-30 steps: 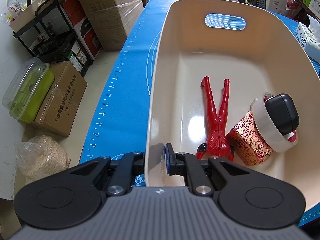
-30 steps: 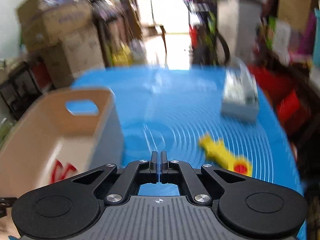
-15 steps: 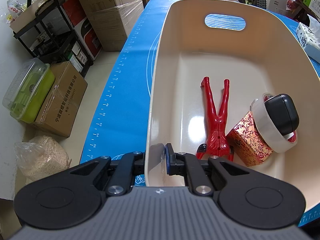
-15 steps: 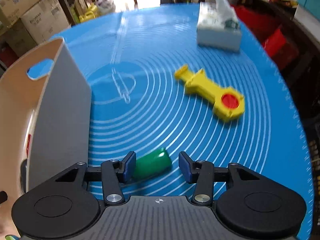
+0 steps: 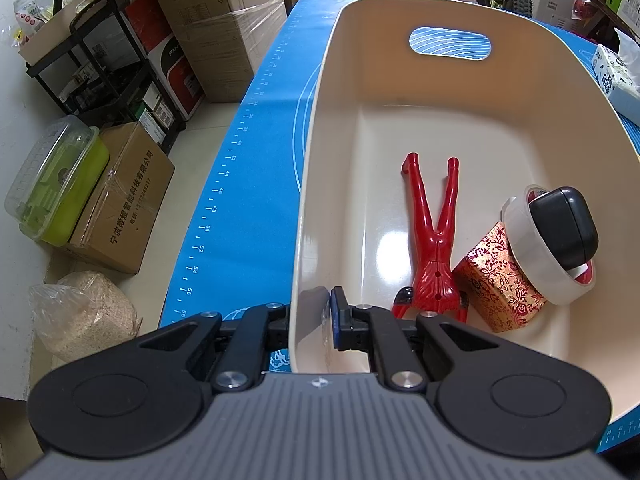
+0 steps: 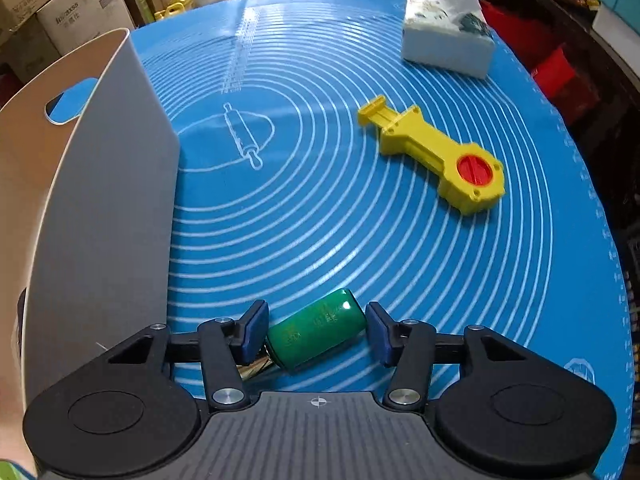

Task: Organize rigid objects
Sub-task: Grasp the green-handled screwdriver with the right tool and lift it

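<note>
The left claw (image 5: 310, 314) is pinched tight on the near wall of the cream bin (image 5: 316, 128), which sits on the left part of the blue surface (image 6: 360, 208) and has a red toy (image 5: 434, 232), a tape roll (image 5: 540, 264) and a small patterned box (image 5: 500, 280) inside. The right claw (image 6: 316, 330) is the nearer one to the green can (image 6: 318, 334): it is open wide, and the can lies on its side right between the two pads (image 6: 252, 328), not squeezed yet, with its long way slanting from one pad toward the other. The can is short, round, shiny and dark green, and a yellow toy tool (image 6: 436, 160) waits farther off to the right.
</note>
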A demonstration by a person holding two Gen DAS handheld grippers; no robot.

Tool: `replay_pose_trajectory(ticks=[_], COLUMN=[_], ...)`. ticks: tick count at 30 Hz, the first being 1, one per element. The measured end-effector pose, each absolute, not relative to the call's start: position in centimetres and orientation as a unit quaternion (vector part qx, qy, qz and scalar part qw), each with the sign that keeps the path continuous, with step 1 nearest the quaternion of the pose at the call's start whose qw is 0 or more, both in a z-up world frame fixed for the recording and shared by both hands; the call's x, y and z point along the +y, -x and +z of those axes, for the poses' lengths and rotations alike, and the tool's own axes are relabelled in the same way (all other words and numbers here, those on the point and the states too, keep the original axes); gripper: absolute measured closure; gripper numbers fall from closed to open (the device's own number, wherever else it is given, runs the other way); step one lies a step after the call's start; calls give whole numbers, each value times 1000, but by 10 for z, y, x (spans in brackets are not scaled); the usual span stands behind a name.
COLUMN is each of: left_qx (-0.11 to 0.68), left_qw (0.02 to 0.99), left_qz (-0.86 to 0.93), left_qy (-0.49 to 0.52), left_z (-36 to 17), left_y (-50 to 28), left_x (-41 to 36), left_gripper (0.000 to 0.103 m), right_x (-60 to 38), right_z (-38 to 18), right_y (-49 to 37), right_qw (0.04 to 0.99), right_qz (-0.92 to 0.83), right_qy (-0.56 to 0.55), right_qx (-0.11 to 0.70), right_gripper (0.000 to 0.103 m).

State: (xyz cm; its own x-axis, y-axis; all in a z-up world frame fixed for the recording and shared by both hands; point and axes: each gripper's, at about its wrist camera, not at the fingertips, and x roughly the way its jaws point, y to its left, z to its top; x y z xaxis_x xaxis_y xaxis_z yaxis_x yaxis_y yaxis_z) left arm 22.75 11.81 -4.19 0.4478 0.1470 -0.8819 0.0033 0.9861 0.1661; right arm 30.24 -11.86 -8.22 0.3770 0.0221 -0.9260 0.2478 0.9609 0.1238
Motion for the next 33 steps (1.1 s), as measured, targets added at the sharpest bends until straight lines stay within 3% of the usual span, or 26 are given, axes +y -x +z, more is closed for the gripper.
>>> replay_pose_trajectory(ticks=[7,13,22,25,33], left_qx=[524,524,524,524,523], left_qw=[848,848,848,848,848], left_qz=[42,42,42,42,40], left_qy=[-71,-71,-71,-70,-68], left_z=[-42,-42,-42,-41,-40], left_y=[-228,-228,-228,-228,-228], left_x=[118,118,119,119,120], left_gripper=[89,89,89,89,89], right_x=[-127,-139,-107,-104,-111], right_z=[-81,-81,-77,-77,-60], right_y=[-294,-285,-288,-289,-288], right_qw=[800,788,825,834,853], right_qz=[-85,-94,-85,-81,-75], right_qy=[-175,-228,-137,-109,-117], right_qx=[568,563,542,536,503], right_gripper=[32,30,53,69,70])
